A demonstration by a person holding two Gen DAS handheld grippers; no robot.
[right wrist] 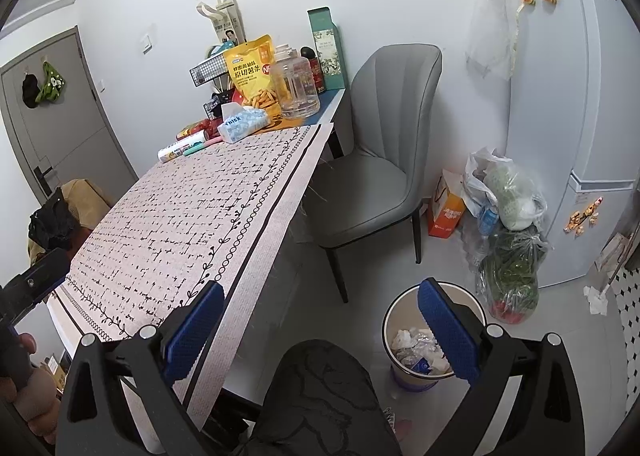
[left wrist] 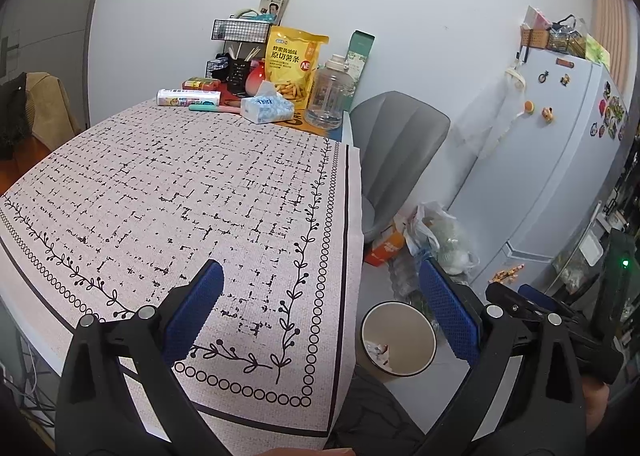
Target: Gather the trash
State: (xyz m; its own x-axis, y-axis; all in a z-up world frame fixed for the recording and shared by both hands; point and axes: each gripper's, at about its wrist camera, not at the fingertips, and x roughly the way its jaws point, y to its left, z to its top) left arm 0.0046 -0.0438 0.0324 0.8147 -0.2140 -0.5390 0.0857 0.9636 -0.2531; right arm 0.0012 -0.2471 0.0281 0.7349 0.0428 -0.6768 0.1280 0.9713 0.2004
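A round white trash bin [right wrist: 400,320] stands on the floor to the right of the table, with crumpled paper and wrappers [right wrist: 416,348] inside. It also shows in the left wrist view [left wrist: 400,340], holding a few scraps. My left gripper [left wrist: 320,296] is open and empty above the table's near right corner. My right gripper [right wrist: 320,316] is open and empty, its right finger [right wrist: 448,332] over the bin. The table [left wrist: 180,196] wears a pink patterned cloth with no loose trash on its near part.
At the table's far end stand a tissue pack [left wrist: 266,106], a yellow snack bag [left wrist: 292,64], a clear jug [left wrist: 330,94] and a wire rack [left wrist: 240,30]. A grey chair [right wrist: 372,176], plastic bags [right wrist: 508,224], an orange box [right wrist: 444,212] and a fridge [right wrist: 580,96] stand to the right.
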